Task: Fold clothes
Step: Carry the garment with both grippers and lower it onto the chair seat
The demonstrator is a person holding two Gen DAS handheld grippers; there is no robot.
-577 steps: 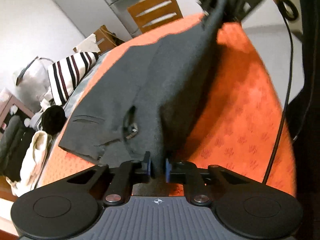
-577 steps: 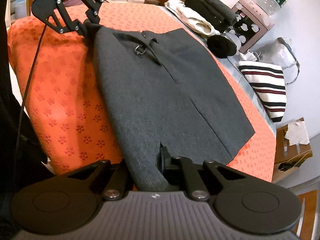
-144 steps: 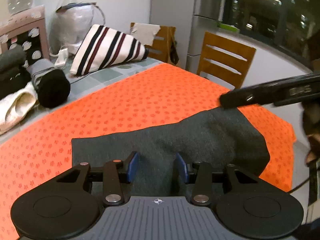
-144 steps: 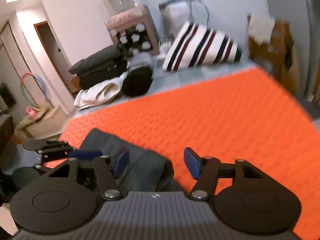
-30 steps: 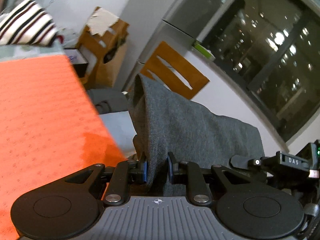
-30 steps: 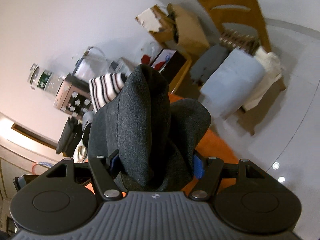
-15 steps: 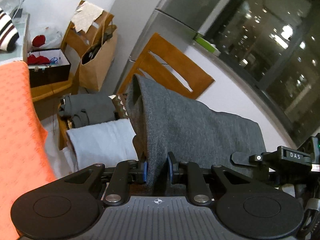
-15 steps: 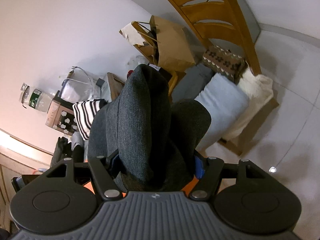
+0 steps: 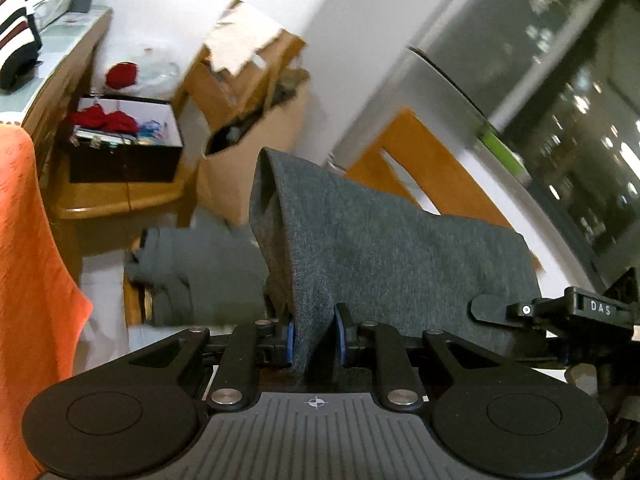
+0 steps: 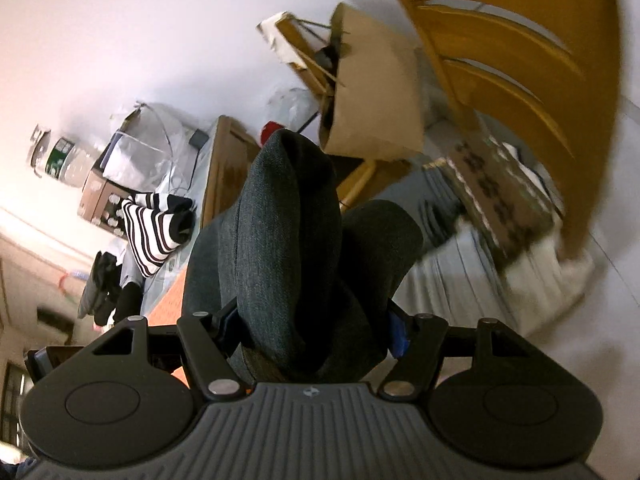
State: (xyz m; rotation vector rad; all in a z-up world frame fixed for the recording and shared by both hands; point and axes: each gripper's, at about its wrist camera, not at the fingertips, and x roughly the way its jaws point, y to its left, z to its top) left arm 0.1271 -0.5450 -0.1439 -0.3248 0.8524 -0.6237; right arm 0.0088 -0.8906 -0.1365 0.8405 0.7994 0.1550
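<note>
The folded grey garment (image 9: 384, 256) hangs in the air between both tools, off the orange-covered table (image 9: 28, 240), which lies to the left of the left tool. The left tool (image 9: 313, 339) is clamped narrowly on one thin edge of the fold. The right tool (image 10: 312, 330) stands wide, its pads pressed against a thick bunched roll of the same cloth.

The step in hand looks like carrying the folded piece over to the stack of finished clothes (image 9: 200, 272) on the low wooden seat ahead of and below the tools. To do it well, I judge that both tools should travel together at the same height, so the fold neither stretches nor sags open. They should then lower the cloth flat onto the pile before either one lets go. The right tool's bulky hold seems the likelier to slip, so it should stay firm until the cloth rests.

Room is tight. The wooden chair back (image 10: 520, 60) rises just beyond the pile, to the right of the right tool. A brown paper bag (image 10: 372, 96) stands straight ahead, and the table's corner is close on the left. A descent from above looks the clearest way in.
</note>
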